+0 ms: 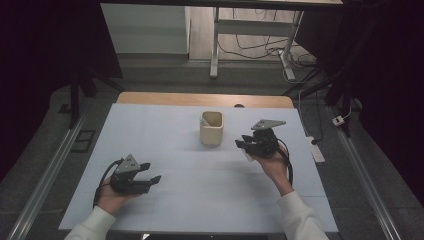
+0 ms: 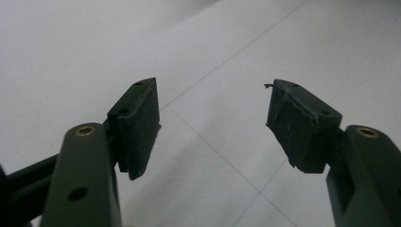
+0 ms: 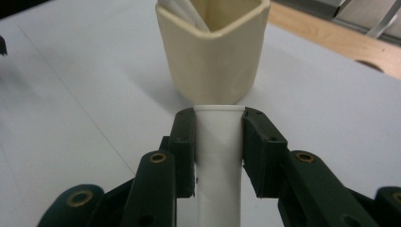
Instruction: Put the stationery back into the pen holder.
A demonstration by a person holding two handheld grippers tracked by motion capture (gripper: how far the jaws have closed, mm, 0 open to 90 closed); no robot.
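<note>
Right gripper [image 3: 218,156] grips white tube [image 3: 219,142], perhaps unlabelled.

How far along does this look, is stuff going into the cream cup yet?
Done: the cream cup already holds one pale item leaning inside it. In hand: the right gripper is shut on a white tube, held just short of the cup. Left, as far as I can judge: getting that tube into the cup. The left gripper is open over the white table cover.
</note>
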